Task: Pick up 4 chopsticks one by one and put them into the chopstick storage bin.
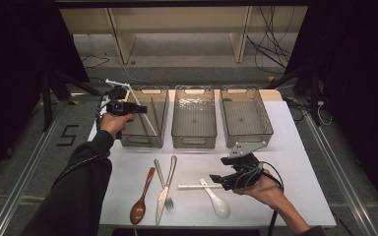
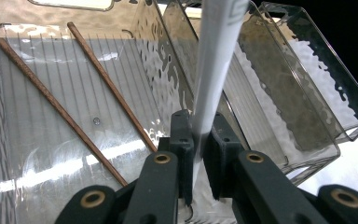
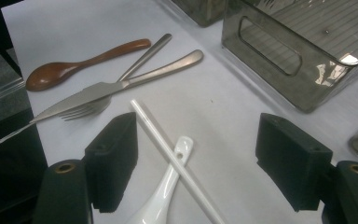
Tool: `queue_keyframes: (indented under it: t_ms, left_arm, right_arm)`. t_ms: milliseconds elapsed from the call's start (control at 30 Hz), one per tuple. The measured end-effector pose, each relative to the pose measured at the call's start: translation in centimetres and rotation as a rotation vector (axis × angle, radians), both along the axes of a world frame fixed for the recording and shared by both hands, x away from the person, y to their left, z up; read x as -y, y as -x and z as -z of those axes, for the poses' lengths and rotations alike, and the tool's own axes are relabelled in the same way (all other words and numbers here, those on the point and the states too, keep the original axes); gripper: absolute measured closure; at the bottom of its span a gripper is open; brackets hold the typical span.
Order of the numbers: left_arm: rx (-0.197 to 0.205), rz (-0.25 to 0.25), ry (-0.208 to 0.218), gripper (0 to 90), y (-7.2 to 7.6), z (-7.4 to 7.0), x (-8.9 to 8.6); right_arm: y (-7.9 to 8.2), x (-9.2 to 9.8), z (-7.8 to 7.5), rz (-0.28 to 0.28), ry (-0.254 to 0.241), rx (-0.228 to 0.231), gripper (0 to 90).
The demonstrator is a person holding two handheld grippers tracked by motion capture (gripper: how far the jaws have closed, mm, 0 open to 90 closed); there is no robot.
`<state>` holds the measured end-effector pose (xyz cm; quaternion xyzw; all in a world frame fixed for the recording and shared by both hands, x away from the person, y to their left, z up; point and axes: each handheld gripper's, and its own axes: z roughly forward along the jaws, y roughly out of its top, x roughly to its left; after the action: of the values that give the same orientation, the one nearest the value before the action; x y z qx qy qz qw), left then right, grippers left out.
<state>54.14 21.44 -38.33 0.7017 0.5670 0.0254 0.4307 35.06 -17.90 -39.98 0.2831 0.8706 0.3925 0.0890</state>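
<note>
Left gripper [image 2: 198, 140] is pinching a white chopstick [image 1: 142, 110] over the left bin [image 1: 128, 139], right gripper [image 3: 196, 158] gaping above its twin [image 3: 168, 147] on the worktop; thin, stiff, slippery, so I'd grab mid-shaft.

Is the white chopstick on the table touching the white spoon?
Touching. The right gripper view shows the white chopstick lying straight across the white spoon handle, with no gap; the high view shows the same crossing.
</note>
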Motion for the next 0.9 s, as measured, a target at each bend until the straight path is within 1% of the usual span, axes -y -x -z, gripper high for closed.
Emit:
queue_keyframes:
  t_ms: [267,367,400,433,467,500,533,600,633,767,833,900]
  left_arm:
    - [-0.001,-0.015,-0.02,78.9,-0.3,0.4,0.4]
    - [0.002,-0.021,-0.028,75.3,-0.3,0.2,0.4]
    - [0.002,-0.025,-0.033,74.6,-0.3,0.2,0.4]
    - [0.004,-0.028,-0.05,73.0,-0.3,0.1,0.5]
    - [0.009,-0.025,-0.068,70.1,-0.3,0.0,0.6]
    - [0.013,-0.026,-0.073,66.0,-0.2,0.0,0.6]
    - [0.014,-0.024,-0.071,62.8,-0.2,-0.1,0.7]
    - [0.02,-0.016,-0.067,61.9,-0.1,-0.3,0.7]
    - [0.024,-0.01,-0.069,59.5,0.1,-0.4,0.7]
    - [0.054,0.011,-0.036,44.0,0.8,-1.0,0.8]
    - [0.069,0.037,-0.018,35.5,1.5,-1.4,1.0]
    - [0.089,0.071,-0.005,29.1,2.3,-1.8,1.1]
  right_arm:
    - [0.0,0.0,0.0,-0.003,0.0,0.001,30.6]
    - [0.0,0.0,0.0,-0.006,0.0,0.0,30.6]
    - [0.0,0.0,0.0,-0.008,0.0,0.0,30.6]
    - [0.0,0.0,0.0,-0.008,0.001,0.0,30.5]
    - [0.0,0.0,0.0,-0.008,0.001,-0.001,30.6]
    - [0.0,0.0,0.0,-0.008,0.0,0.0,30.6]
    - [0.0,0.0,0.0,-0.007,0.0,0.0,30.6]
    - [0.0,0.0,0.0,-0.008,0.001,-0.001,30.6]
    - [0.1,0.0,0.0,-0.008,0.001,-0.001,30.5]
    - [0.0,0.0,0.0,-0.009,0.002,0.0,30.5]
    - [0.0,0.0,0.1,-0.005,0.008,0.0,30.5]
    - [-0.1,0.1,0.1,-0.005,0.014,-0.001,30.5]
